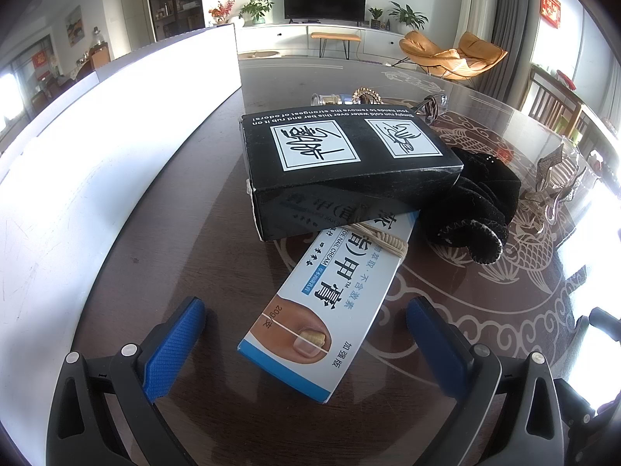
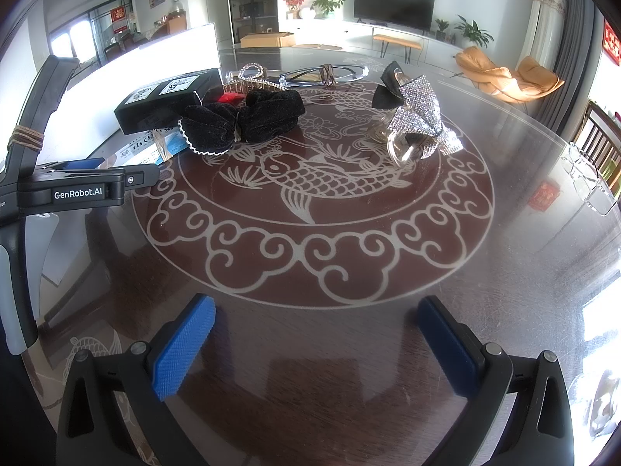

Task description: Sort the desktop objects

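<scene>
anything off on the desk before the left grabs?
The black box sits askew on top of the nail cream box, pinning its far end. The open left gripper straddles the cream box's near end; pulling it may drag the black box.

Two boxes, a black one (image 1: 341, 155) and a nail-cream one (image 1: 330, 303); one black bow (image 2: 244, 120); one rhinestone bow (image 2: 419, 116).

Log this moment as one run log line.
left tongs: open, straddling nail cream box | black box: resting on it | right tongs: open, empty, over table
</scene>
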